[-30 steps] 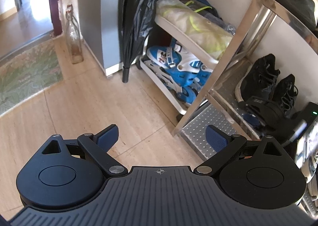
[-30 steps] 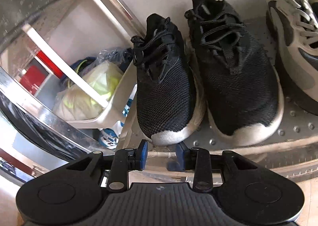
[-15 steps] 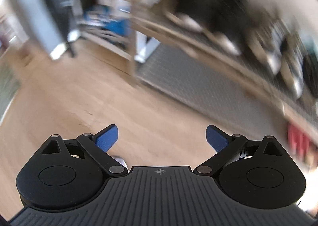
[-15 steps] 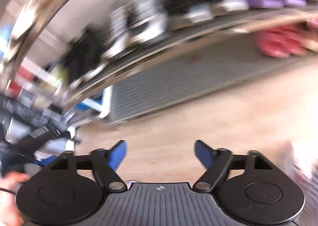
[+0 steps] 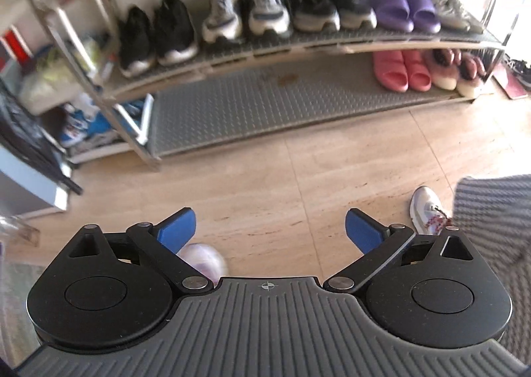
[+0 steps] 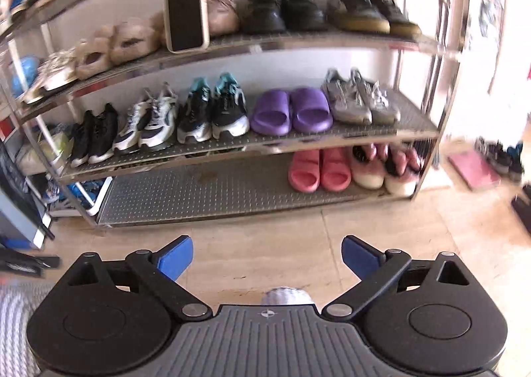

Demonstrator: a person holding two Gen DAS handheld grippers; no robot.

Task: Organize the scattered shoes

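Left claw [image 5: 270, 231] spread wide, blue pads [image 5: 176, 227] well apart, nothing between them, angled steeply down. Right claw [image 6: 267, 257] opening, jaws already far apart and empty, blue pad [image 6: 360, 257] clear of everything, tilted downward too. Both black linkages splayed outward from the ribbed grey bodies.

- A home entryway, judging by the metal shoe rack [image 6: 252, 141] standing against a white wall.
- Its shelves hold family footwear in pairs: purple slides [image 6: 292, 111], pink slides [image 6: 318, 171], sneakers, fluffy slippers.
- Beige floor tiles [image 5: 298, 184] and a doormat edge [image 5: 491, 207] lie before it.
- One white sneaker [image 5: 426, 211] sits loose on the floor.
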